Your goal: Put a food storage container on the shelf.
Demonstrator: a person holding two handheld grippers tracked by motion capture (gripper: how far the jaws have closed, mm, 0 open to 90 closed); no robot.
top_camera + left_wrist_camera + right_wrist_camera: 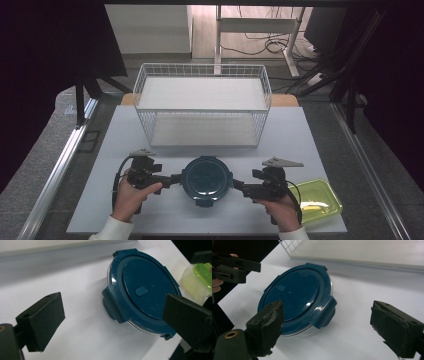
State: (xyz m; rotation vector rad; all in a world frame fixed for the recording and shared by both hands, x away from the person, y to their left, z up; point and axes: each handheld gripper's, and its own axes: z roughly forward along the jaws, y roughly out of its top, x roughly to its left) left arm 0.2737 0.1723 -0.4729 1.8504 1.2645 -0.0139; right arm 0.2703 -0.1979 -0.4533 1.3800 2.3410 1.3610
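Note:
A round clear container with a dark-blue clip-on lid (206,180) (145,290) (297,292) sits on the white table (165,215) near its front edge. My left gripper (176,178) (112,306) points at its left side, jaws open, with one lid clip lying between them untouched. On the opposite side my right gripper (236,185) (328,310) faces the container, also open, and another lid clip sits in its gap. A hand holds each gripper from below.
A white wire basket shelf (202,102) (292,245) with two levels stands behind the container. A yellow-green lidded box (314,200) (197,280) lies at the table's front right corner, just right of my right hand. Dark curtains flank the table.

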